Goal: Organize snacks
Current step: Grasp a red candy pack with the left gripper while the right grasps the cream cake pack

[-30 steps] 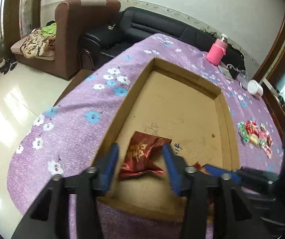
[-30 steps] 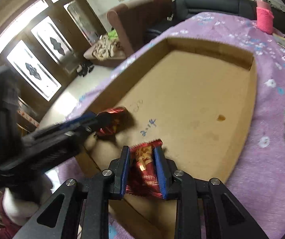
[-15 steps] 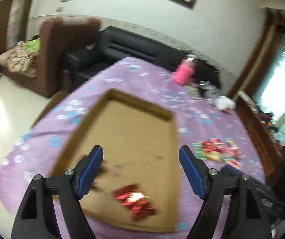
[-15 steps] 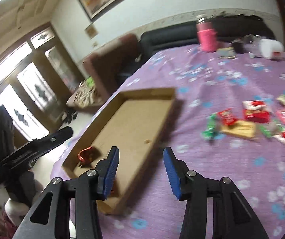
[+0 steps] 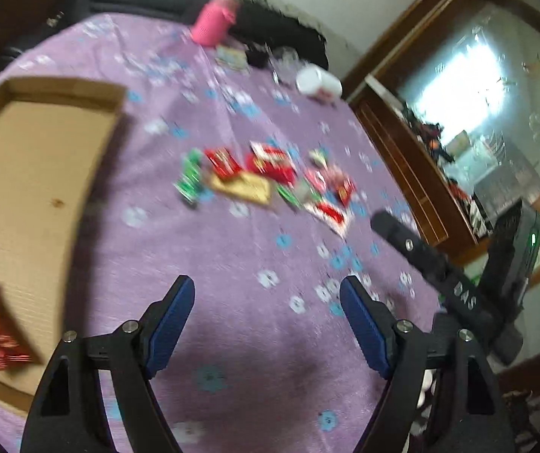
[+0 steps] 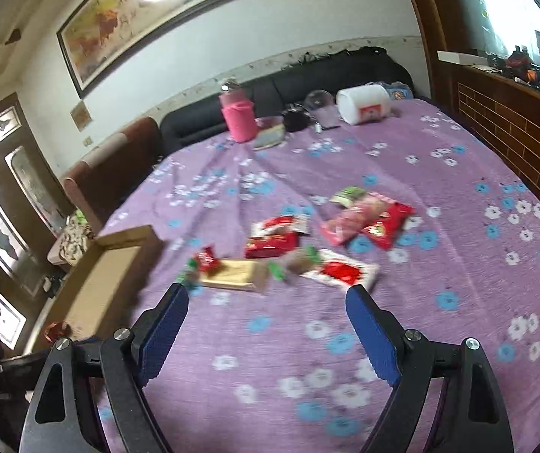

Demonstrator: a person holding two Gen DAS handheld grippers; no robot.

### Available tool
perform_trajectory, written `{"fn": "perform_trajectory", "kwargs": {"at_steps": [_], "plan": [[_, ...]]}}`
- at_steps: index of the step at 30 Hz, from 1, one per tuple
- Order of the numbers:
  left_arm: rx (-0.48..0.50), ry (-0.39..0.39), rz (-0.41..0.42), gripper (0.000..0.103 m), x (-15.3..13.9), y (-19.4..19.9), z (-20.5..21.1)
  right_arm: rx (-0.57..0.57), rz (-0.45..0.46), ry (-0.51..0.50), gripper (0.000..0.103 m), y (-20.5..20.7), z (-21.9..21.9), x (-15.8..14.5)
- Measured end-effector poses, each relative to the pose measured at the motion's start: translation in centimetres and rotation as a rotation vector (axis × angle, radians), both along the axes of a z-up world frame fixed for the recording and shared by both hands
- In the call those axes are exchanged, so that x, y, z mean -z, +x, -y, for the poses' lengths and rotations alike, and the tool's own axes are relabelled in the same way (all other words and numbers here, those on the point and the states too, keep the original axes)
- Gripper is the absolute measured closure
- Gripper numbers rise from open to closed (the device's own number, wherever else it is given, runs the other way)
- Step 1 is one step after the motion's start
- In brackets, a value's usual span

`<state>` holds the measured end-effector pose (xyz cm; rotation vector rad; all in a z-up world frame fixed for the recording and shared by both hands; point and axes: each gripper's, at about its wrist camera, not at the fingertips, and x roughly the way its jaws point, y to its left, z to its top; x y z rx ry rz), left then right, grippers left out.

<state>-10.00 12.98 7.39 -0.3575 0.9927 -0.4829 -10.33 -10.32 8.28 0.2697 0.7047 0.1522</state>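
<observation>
Purple flowered table (image 6: 458, 226) ahead: both grippers, left (image 5: 266, 324) and right (image 6: 266, 330), are empty, left fingers wide, right fingers opening. Next, I judge, comes a pick from the snack pile (image 6: 307, 241) at twelve o'clock for the cardboard tray (image 5: 24, 173).

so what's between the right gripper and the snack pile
Only bare purple flowered cloth lies between the right gripper, empty with its jaws opening, and the snack pile, as the right wrist view shows.

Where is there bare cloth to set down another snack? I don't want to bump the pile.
Bare cloth lies in front of the snack pile, and between the pile and the cardboard tray. A wide strip on the right runs along the wooden panel. Most of the tray floor is bare too. The far edge is crowded around the pink bottle and white tub.
</observation>
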Motion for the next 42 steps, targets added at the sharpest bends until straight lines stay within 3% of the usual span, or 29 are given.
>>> {"fn": "perform_trajectory", "kwargs": {"at_steps": [4,7,9,11,14,18,23,27,31,32,34,35,42], "plan": [[0.011,0.036,-0.009,0.024,0.6,0.0,1.5,-0.011,-0.038,0.043,0.014,2.4,2.3,1.0],[-0.014,0.066,-0.002,0.024,0.3,-0.1,1.1,-0.053,-0.058,0.132,0.015,4.9,3.4,1.5],[-0.028,0.09,0.019,0.024,0.0,-0.2,0.5,-0.105,-0.076,0.181,0.023,7.1,3.3,1.6],[-0.047,0.116,0.03,0.024,0.3,-0.1,-0.3,-0.155,-0.1,0.2,0.026,9.3,2.4,2.0],[-0.073,0.079,-0.014,0.024,1.0,0.7,-1.6,-0.251,-0.177,0.208,0.031,13.2,-0.2,3.4],[-0.082,0.09,0.024,0.024,0.3,0.6,-2.4,-0.364,-0.245,0.236,0.031,15.7,-3.8,5.5],[-0.088,0.058,0.04,0.024,-0.1,0.5,-4.1,-0.486,-0.325,0.222,0.03,14.4,-6.6,6.5],[-0.106,0.047,0.065,0.024,-0.6,0.8,-5.3,-0.522,-0.302,-0.009,0.031,12.0,-10.0,6.6],[-0.112,0.054,0.076,0.024,-1.2,0.9,-5.8,-0.539,-0.257,-0.154,0.03,10.7,-12.8,7.0],[-0.113,0.067,0.082,0.024,-1.4,1.0,-5.8,-0.53,-0.24,-0.195,0.034,10.2,-13.3,7.0],[-0.101,0.083,0.087,0.024,-1.9,1.1,-5.6,-0.505,-0.212,-0.28,0.063,9.0,-13.7,7.2],[-0.093,0.091,0.088,0.024,-2.0,1.1,-5.5,-0.502,-0.224,-0.256,0.067,8.6,-13.1,7.2],[0.053,0.213,0.133,0.027,-1.6,2.5,-0.4,-0.352,-0.23,-0.18,0.068,5.4,-6.2,6.5]]}}
